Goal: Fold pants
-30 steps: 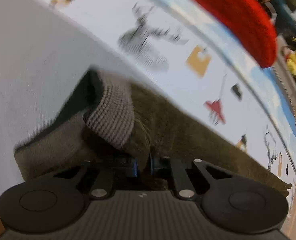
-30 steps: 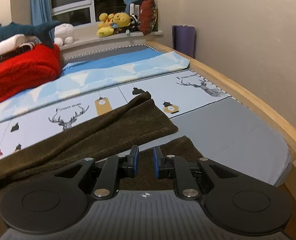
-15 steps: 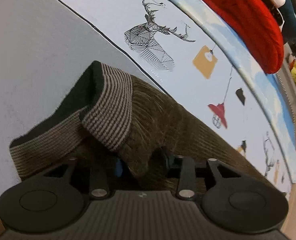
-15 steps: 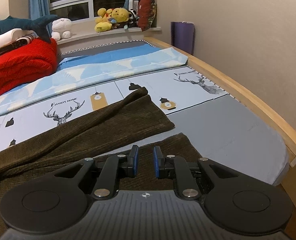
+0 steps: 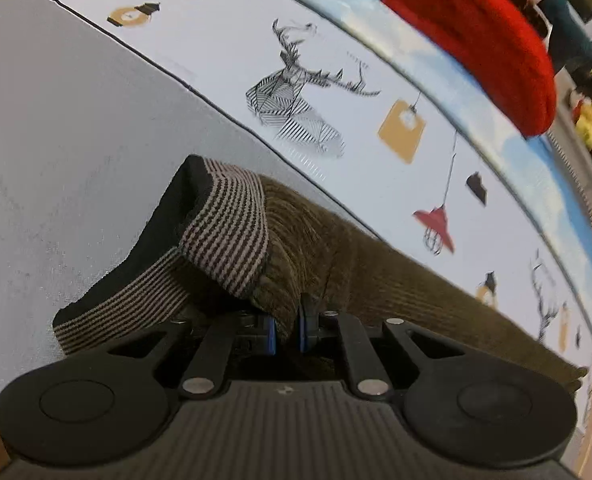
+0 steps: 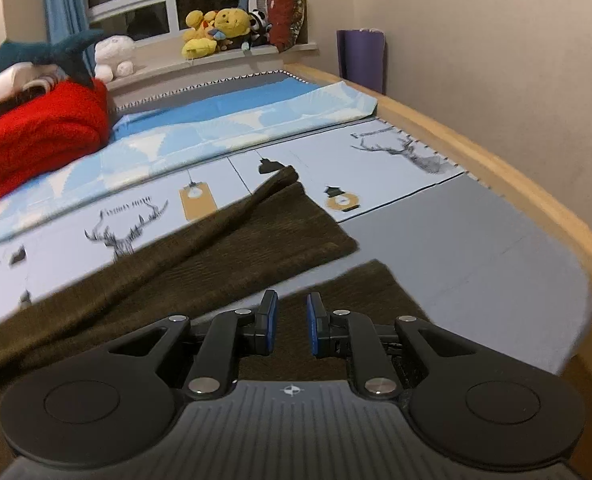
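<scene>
Pants [image 5: 396,276] of brown corduroy lie stretched across the bed [image 6: 476,248], with the striped waistband [image 5: 223,236] bunched and partly turned over on the grey part of the sheet. The left gripper [image 5: 287,322] is clenched on a fold of the brown cloth just beside that waistband; the fabric is pinched between its blue pads. In the right wrist view the two legs [image 6: 255,232] run apart toward the foot end, one lying over the printed strip of sheet, the other nearer the bed's edge. The right gripper [image 6: 291,322] hangs over this nearer leg; its jaws have just been closing and stand with a narrow gap, nothing pressed between them, the cloth showing below. Farther off, a red blanket [image 6: 39,140] sits in a heap on the blue part of the bedding. Behind it, stuffed toys [image 6: 219,32] line the windowsill. A wooden bed frame [image 6: 508,176] runs along the wall side.
</scene>
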A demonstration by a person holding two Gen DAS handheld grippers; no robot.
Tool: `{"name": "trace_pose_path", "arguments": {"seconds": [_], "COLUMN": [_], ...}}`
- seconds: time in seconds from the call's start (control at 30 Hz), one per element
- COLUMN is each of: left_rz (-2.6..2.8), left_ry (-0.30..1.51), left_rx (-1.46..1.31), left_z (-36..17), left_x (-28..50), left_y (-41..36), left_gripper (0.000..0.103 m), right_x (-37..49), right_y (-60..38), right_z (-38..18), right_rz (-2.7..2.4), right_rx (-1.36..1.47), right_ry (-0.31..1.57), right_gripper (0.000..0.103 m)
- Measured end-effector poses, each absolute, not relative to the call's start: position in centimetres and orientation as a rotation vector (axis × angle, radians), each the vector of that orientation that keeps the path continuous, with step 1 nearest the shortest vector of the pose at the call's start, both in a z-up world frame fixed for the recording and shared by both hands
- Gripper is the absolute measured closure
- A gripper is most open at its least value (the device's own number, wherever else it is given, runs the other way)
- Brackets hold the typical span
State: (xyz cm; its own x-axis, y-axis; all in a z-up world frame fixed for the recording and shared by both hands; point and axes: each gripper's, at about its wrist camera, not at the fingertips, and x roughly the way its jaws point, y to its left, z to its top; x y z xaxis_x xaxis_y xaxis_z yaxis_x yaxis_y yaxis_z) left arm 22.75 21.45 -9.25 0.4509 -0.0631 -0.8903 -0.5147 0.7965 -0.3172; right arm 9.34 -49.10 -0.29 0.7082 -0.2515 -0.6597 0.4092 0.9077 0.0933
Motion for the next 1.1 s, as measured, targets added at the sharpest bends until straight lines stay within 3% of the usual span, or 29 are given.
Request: {"name": "trace_pose_path", "arguments": {"seconds": [0.03,0.17,0.23,0.3,0.37,0.63,0.83,0.9,0.93,0.97,1.1], "left_rz": [0.298,0.282,0.279,0.273,0.269,0.280,0.316,0.329,0.332,0.334,0.327], "left_ry": [1.080,1.063,1.066,1.069,1.068,1.032,1.002,1.007,1.010,1.011,1.008], "left_rx": [-0.601,-0.571,-0.573,-0.569,-0.567,-0.599,-0.699,-0.720,-0.728,-0.732,-0.696], "left_z": [-9.2,-8.9,-8.9,-9.0,-9.0,-8.7,-9.0,-9.2,-9.3,-9.3,-8.9], "left_x": [22.8,23.0,23.1,23.3,23.5,24.3,24.7,24.9,25.0,25.1,25.5], "left_y": [21.4,21.3,21.4,21.3,21.3,21.7,23.0,23.4,23.6,23.7,23.7], "left_gripper": [0.092,0.092,0.092,0.092,0.092,0.091,0.077,0.077,0.077,0.077,0.084], "right_x": [9.8,12.0,13.9,16.2,18.8,28.6,33.4,33.9,34.2,34.5,34.3], "right_y": [-49.5,-51.4,-52.6,-53.5,-53.7,-51.9,-52.1,-52.1,-52.0,-52.1,-52.2], "right_z": [-0.3,-0.8,-1.9,-3.6,-5.6,-11.9,-16.6,-16.9,-16.9,-16.7,-14.7], "right_rz": [-0.368,-0.351,-0.321,-0.282,-0.259,-0.225,-0.311,-0.319,-0.323,-0.323,-0.305], "right_rx": [0.279,0.403,0.506,0.615,0.690,0.782,0.875,0.870,0.862,0.855,0.832], "right_ry": [0.669,0.603,0.598,0.610,0.648,0.717,0.733,0.711,0.708,0.702,0.650], "right_gripper": [0.103,0.102,0.099,0.089,0.066,0.065,0.065,0.066,0.075,0.091,0.101]}}
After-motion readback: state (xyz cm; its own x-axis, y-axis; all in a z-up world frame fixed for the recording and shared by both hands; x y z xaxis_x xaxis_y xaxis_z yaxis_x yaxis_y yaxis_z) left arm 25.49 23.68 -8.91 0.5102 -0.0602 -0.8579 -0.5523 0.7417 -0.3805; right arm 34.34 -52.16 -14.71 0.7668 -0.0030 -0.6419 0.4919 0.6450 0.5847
